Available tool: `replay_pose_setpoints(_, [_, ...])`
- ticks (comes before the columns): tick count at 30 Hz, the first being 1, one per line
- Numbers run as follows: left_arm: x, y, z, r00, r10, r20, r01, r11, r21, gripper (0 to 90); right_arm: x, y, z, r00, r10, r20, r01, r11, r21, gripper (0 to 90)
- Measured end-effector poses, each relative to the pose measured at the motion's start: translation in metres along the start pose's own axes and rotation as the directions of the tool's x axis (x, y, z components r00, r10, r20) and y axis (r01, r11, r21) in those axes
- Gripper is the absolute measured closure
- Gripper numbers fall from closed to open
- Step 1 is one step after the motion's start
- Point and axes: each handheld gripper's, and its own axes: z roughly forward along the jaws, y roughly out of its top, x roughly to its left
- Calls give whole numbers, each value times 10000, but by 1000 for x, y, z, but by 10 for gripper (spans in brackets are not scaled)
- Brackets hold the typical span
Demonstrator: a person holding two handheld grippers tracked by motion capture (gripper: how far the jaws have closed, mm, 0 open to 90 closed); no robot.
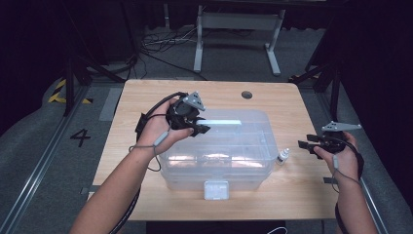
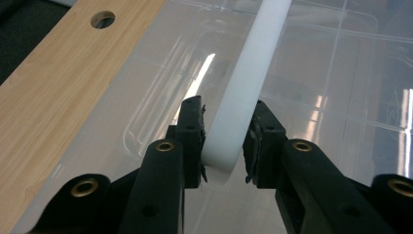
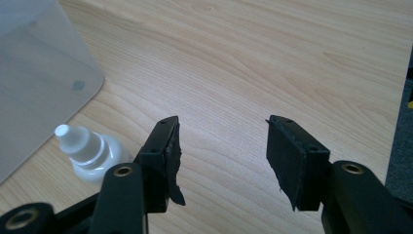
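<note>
Tongs on the left [image 1: 199, 127] were shut on the white handle [image 1: 221, 122] of the clear plastic box's lid [image 1: 243, 139]. In the left gripper view, both pads [image 2: 198, 129] pressed on the white handle [image 2: 243, 92] from each side, close to its rounded end. The box [image 1: 216, 178] sat in the middle of the wooden surface [image 1: 146, 95], with a white latch [image 1: 216, 189] on its near side.

Right tongs [image 1: 308, 143] were open and held nothing. They hung over the surface to the right of the box. A small white dropper bottle [image 1: 284, 156] stood just beside the box's right side, between the box and those tongs. In the right gripper view, the bottle [image 3: 90, 151] was to the left of the open tongs [image 3: 221, 146], not between them.

Things could go wrong from here, I think. The grip was near the tip of the smooth handle, so the handle could slip out if the hand pulled fast. If the near latch was closed, which I cannot tell, pulling up could lift or slide the whole box. A sliding box could bump the little bottle and knock it over.
</note>
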Motion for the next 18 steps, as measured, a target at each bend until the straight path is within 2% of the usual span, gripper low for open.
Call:
replay_pose_setpoints(6, [8, 8, -3, 9998, -189, 80, 188, 9996, 206, 713, 7, 2, -15, 10000, -75, -62, 73, 9992, -396, 479])
replay_pose_setpoints(10, [13, 13, -4, 9996, -274, 101, 271, 9993, 256, 712, 11, 3, -22, 9998, -174, 6, 174, 9989, -438, 480])
replay_pose_setpoints(14, [19, 16, -4, 9991, -393, 163, 389, 9989, 244, 711, 17, 5, -34, 9982, 33, -607, -87, 9959, -903, 487])
replay_pose_setpoints(18, [26, 20, -5, 9985, -538, 96, 536, 9984, 203, 708, 26, 9, -44, 9975, -200, -674, 125, 9938, -1103, 497])
